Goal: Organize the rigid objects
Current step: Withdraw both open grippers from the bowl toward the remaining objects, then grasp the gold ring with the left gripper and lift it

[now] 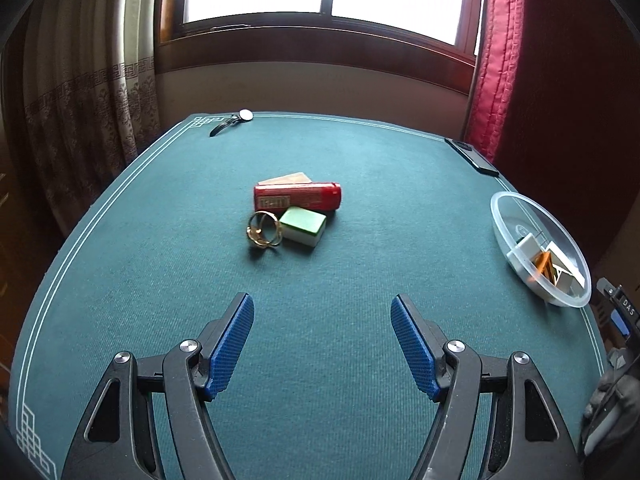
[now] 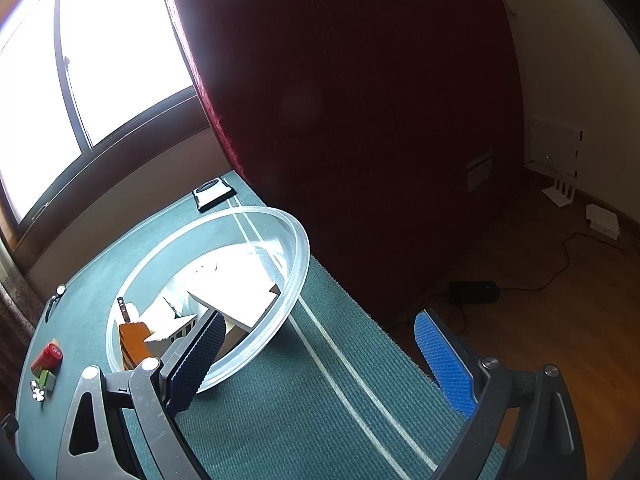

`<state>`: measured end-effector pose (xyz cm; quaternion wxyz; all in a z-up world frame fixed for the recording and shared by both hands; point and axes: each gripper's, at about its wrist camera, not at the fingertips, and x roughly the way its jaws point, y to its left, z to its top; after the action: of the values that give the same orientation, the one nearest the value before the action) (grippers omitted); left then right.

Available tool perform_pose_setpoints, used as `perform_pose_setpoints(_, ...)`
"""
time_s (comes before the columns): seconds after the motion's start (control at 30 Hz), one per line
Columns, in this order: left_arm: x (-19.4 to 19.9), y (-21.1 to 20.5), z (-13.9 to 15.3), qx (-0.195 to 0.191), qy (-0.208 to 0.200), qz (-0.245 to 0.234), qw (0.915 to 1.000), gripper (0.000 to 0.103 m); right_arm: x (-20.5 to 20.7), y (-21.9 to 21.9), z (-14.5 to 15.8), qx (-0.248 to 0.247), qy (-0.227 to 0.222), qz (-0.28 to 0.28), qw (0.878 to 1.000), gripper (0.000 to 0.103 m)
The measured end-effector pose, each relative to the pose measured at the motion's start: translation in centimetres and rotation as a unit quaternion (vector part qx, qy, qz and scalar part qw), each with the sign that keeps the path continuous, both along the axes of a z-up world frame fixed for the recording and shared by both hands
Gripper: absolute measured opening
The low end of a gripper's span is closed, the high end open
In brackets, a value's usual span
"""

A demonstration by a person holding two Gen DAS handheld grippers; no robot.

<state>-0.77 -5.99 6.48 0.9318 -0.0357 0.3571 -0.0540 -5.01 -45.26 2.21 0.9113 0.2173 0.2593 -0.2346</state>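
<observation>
On the green table mat point(image 1: 160, 280) lie a red tube point(image 1: 298, 197), a green-topped white tile point(image 1: 303, 227), a gold ring piece point(image 1: 264, 230) and a tan card point(image 1: 286, 178) behind the tube. My left gripper point(image 1: 322, 312) is open and empty, short of this cluster. A clear plastic bowl point(image 1: 500, 216) at the right edge holds white blocks and an orange piece point(image 1: 543, 263). In the right wrist view my right gripper point(image 2: 324, 332) is open and empty, with its left finger at the bowl's point(image 2: 296, 264) near rim. The red tube point(image 2: 48, 354) and tile point(image 2: 47, 380) show far left.
A watch point(image 1: 234, 119) lies at the far left corner of the mat. A dark phone-like device point(image 1: 472, 156) lies at the far right corner, also in the right wrist view point(image 2: 213, 193). A red curtain point(image 1: 500, 80) hangs right of the table. The table's right edge drops to wooden floor point(image 2: 560, 300).
</observation>
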Motion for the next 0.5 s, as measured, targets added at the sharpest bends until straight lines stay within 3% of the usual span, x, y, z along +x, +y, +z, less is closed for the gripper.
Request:
perform_pose_setpoints(0.27, 0.2, 3.2, 0.3, -0.002, -0.005, 0.047, 0.9989, 0.072, 0.0, -0.3, -0.2, 0.004, 0.002, -0.003, 1.000, 0.098)
perform_pose_setpoints(0.5, 1.7, 4.0, -0.1, 0.020, -0.002, 0.053, 0.9984, 0.072, -0.6, -0.3, 0.1, -0.001, -0.008, -0.020, 1.000, 0.098)
